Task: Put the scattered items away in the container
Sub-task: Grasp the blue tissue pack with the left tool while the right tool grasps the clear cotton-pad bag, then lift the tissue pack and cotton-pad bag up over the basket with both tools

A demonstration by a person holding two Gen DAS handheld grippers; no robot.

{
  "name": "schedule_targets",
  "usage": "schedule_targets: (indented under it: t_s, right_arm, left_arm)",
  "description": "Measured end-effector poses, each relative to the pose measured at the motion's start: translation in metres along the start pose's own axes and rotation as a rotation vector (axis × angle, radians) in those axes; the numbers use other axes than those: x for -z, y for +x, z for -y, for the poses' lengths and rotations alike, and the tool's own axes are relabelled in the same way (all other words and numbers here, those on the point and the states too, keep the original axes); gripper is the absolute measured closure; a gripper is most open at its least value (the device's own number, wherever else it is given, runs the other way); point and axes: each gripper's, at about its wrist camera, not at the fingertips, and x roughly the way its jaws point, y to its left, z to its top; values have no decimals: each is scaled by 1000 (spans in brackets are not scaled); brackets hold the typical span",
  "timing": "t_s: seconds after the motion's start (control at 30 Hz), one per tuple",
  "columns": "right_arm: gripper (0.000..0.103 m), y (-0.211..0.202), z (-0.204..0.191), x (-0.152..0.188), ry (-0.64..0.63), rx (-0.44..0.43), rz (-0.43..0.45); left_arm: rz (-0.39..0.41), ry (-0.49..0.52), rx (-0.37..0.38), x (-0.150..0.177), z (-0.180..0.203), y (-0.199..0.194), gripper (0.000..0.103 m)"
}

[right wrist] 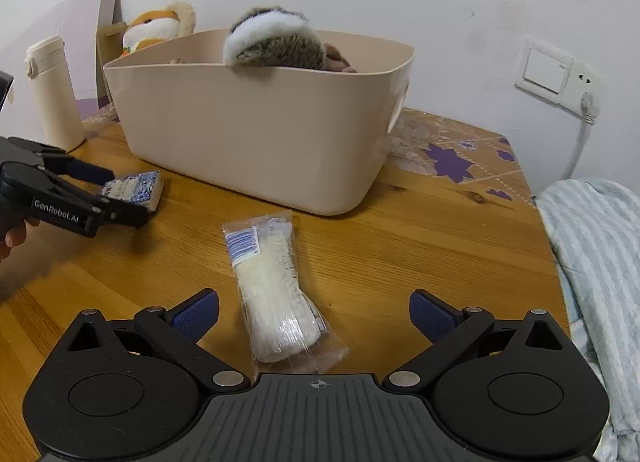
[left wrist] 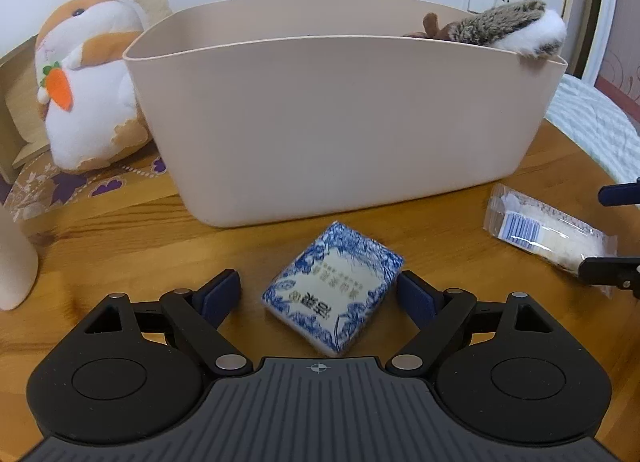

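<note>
From the left wrist view, the left tongs [left wrist: 319,294] stand spread wide just above the wooden desk [left wrist: 120,229]. A blue-and-white patterned box [left wrist: 334,288] lies flat on the desk between the two blue pads, turned at an angle to them; the right-side pad sits just beside the box's edge, though contact cannot be told, and the left-side pad stands apart from it. Straight ahead of the tongs, just past the box, rises the beige container [left wrist: 340,117], with a grey-and-white furry toy [left wrist: 516,27] draped over its rim at the far right. Ahead and to the left of the tongs, beside the container, sits an orange-and-white plush with a carrot [left wrist: 86,77]. To the right lies a clear plastic packet [left wrist: 548,229] with a barcode label, and the tips of the right tongs [left wrist: 616,234] reach in around its far end.

From the right wrist view, the right tongs [right wrist: 314,312] are also spread, pinching nothing. The clear plastic packet [right wrist: 276,286] lies lengthwise between the pads, touching neither. The beige container [right wrist: 260,129] stands ahead, the furry toy [right wrist: 276,41] hanging over its near rim. Far to the left, the left tongs [right wrist: 120,191] straddle the patterned box [right wrist: 136,187], with a cream bottle [right wrist: 54,93] beyond them. To the right, striped bedding [right wrist: 600,262] borders the desk [right wrist: 420,246].
</note>
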Motion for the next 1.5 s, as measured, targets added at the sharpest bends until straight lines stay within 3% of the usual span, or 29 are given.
schedule_targets:
  t_s: [0.4,0.53,0.67,0.93,1.0,1.17,1.5]
  right_arm:
    - [2,19,-5,-10,-13,-15,-24]
    - [8,23,-6,-10,-7,-2,-43]
    - [16,25,-2,-9,30,-9,-54]
    - [39,17,-10,-10,15,-20,-64]
    - [52,15,-11,-10,14,-25,-67]
    - [72,10,-14,-10,18,-29,-77]
    - [74,-1,-11,-1,55,-32,-83]
  left_arm:
    - [14,37,33,-2,0,1,17]
    - [13,47,42,-3,-1,-2,32]
    - [9,49,46,-5,-1,-6,44]
    - [4,55,50,-1,2,-12,52]
    - [1,58,52,2,3,-14,53]
    - [7,47,42,9,-1,-22,53]
    - [37,78,5,26,13,-41,54]
